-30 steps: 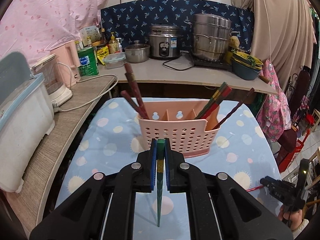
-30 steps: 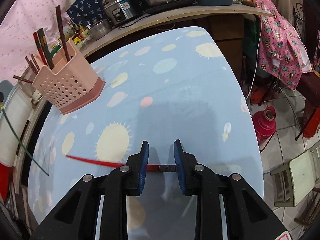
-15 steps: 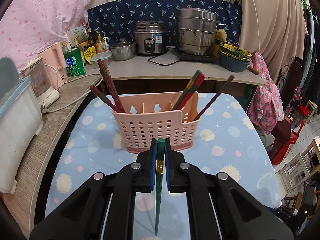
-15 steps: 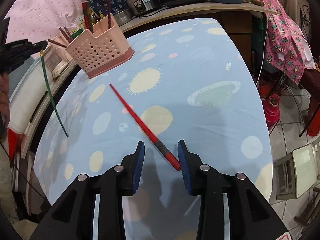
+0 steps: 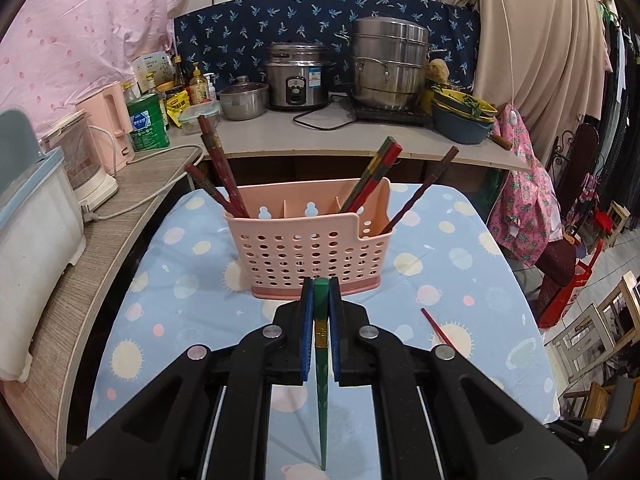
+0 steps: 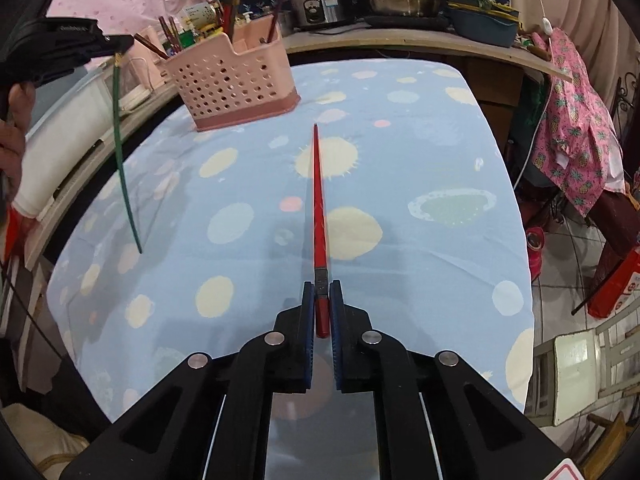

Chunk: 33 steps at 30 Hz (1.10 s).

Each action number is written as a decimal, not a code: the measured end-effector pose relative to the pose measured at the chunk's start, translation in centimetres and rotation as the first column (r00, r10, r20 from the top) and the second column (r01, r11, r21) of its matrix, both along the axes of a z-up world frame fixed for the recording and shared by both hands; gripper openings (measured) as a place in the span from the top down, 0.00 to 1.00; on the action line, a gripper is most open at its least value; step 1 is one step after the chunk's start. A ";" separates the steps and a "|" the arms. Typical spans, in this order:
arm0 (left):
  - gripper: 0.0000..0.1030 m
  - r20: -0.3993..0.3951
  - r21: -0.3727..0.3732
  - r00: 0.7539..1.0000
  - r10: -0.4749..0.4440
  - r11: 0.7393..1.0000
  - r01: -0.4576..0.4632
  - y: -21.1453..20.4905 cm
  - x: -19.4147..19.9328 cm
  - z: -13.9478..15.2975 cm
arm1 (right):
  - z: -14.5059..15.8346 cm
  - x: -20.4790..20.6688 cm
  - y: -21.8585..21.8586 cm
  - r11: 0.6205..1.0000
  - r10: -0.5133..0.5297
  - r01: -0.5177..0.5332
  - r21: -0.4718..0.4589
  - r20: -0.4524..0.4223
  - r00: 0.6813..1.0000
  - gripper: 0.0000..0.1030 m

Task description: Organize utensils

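Two grippers each clamp one chopstick near the pink utensil basket (image 5: 308, 252). Just in front of the basket, the left gripper (image 5: 321, 292) pinches a green chopstick (image 5: 321, 380), tip hanging down. Farther from the basket, the right gripper (image 6: 321, 296) grips a red chopstick (image 6: 318, 200) whose tip points toward it.

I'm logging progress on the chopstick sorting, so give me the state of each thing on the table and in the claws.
Left claw: shut on green chopstick, held off the table.
Right claw: shut on red chopstick.
Pink utensil basket: upright, chopsticks in end compartments.
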<state>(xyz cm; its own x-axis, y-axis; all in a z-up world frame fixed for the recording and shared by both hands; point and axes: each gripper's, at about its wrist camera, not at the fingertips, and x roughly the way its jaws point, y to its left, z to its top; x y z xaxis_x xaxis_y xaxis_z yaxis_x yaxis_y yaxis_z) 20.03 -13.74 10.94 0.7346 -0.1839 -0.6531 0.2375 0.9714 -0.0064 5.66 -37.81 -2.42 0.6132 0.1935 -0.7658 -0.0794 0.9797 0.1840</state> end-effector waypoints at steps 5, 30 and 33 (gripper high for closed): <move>0.93 0.009 -0.022 1.000 0.017 1.000 -0.017 1.7 -0.3 0.6 | 5.7 -0.2 1.9 1.000 0.012 -0.010 -0.011 0.135 0.991 0.92; 0.93 0.159 -0.192 0.987 0.031 0.981 0.000 8.2 4.4 11.8 | 24.1 12.7 8.5 0.973 -0.142 0.026 0.227 0.511 0.848 0.92; 0.93 0.219 -0.210 0.974 0.049 0.978 -0.002 8.3 5.5 14.3 | 26.4 14.4 8.6 0.969 -0.172 0.039 0.243 0.554 0.815 0.92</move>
<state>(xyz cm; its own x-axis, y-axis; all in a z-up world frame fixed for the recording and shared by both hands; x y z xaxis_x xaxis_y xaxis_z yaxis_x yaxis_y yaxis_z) 25.58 -5.46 25.24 0.8629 -0.2772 -0.4225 0.2309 0.9600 -0.1582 20.06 -29.22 24.02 0.9501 0.2175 -0.2235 -0.1328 0.9306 0.3410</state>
